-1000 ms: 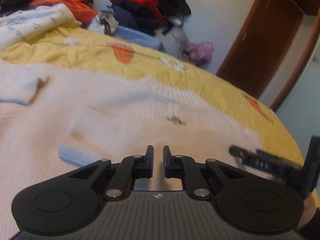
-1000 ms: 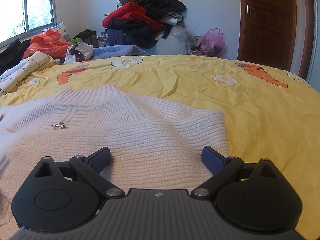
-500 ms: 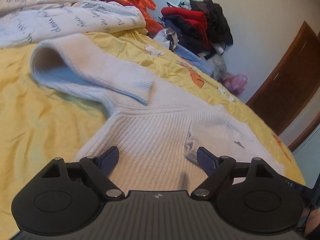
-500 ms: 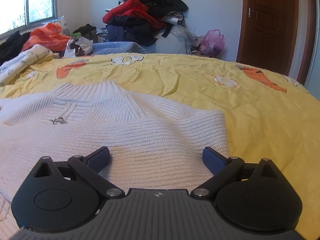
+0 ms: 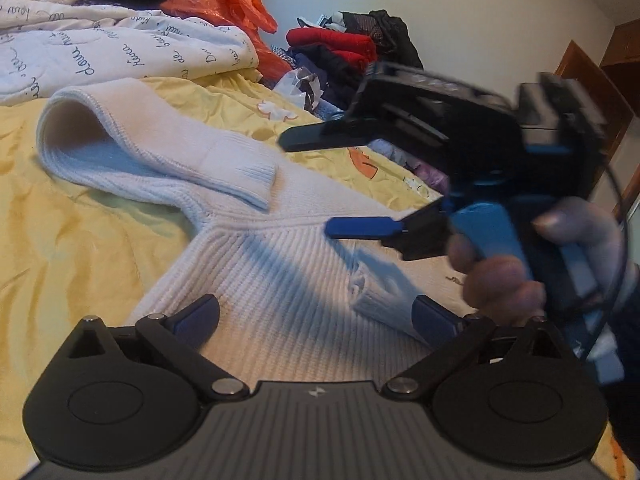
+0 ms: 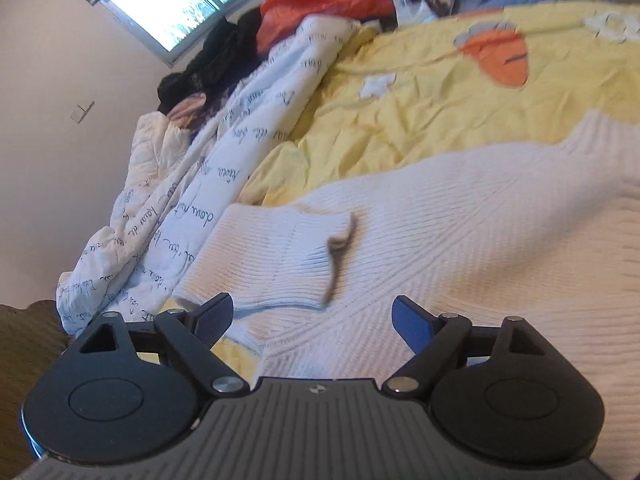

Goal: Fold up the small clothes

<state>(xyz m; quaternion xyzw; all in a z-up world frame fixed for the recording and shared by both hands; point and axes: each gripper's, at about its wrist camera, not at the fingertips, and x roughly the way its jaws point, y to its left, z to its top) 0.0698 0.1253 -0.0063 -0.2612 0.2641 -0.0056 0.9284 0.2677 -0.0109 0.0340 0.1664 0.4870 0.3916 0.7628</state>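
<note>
One white ribbed sweater [image 5: 280, 280] lay spread over the yellow bedspread [image 5: 80, 248], filling the centre and lower middle of the left wrist view, and the same sweater [image 6: 460, 232] took up the centre and right of the right wrist view. Two sleeves could be counted: one sleeve [image 5: 168, 156] was folded across the shoulder in the upper left of the left view, its cuff resting on the knit; the other cuff [image 5: 380, 300] lay on the body at lower right, just above the right-hand blue pad. Two grippers were in play. The left gripper [image 5: 316, 316] sat at the bottom of its own frame with its fingers spread wide, clasping nothing, the sweater's body lying between and beyond the pads; whether the pads touched the knit could not be told. The right gripper [image 5: 308, 184] reached in from the right side of the left view, held by one hand [image 5: 520, 264], its two fingers well apart above the sweater and gripping nothing. In its own view the right gripper [image 6: 312, 320] was likewise wide open at the bottom of the frame, the folded sleeve's cuff [image 6: 312, 264] just beyond its pads. One white quilt with script lettering [image 5: 100, 52] lay in the upper left, one orange bag [image 5: 228, 8] behind it, and one heap of dark and red clothes [image 5: 352, 48] at upper centre.
</note>
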